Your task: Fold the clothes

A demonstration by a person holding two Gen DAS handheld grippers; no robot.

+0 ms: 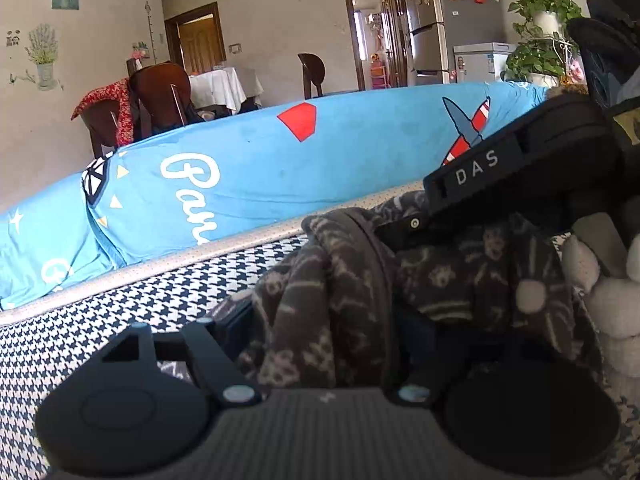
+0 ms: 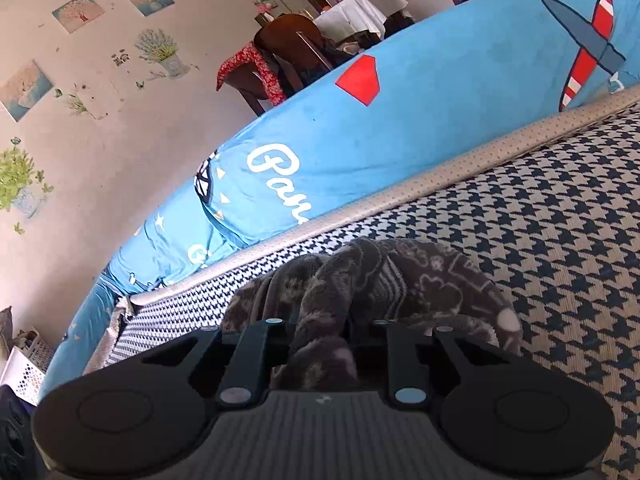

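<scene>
Low over the houndstooth bed (image 1: 120,300), the left wrist view shows the left gripper (image 1: 328,344) with a bunch of the dark patterned fleece garment (image 1: 320,280) piled between its fingers; the jaws look closed on that fabric, though the fingertips are buried in it. To its right the other gripper's black body, marked DAS, sits on the same garment, touching it. For a clean fold, both grips should hold single edges rather than wads, so the cloth can be drawn taut and laid flat before it is doubled over. A blue cushion (image 1: 260,160) runs along the far edge of the bed. White fuzzy shapes at the right border are cut off, and I cannot say what they are.

From the right wrist view, the right gripper (image 2: 324,340) has the garment (image 2: 400,280) bunched between its narrowed jaws, which appear to be pinching a thick roll of it. The bed (image 2: 540,220) lies bare to the right, giving room to spread the piece there. Which part of the garment is held, sleeve, hem or collar, is not readable: it is crumpled, and its near side is hidden beneath the gripper body.
</scene>
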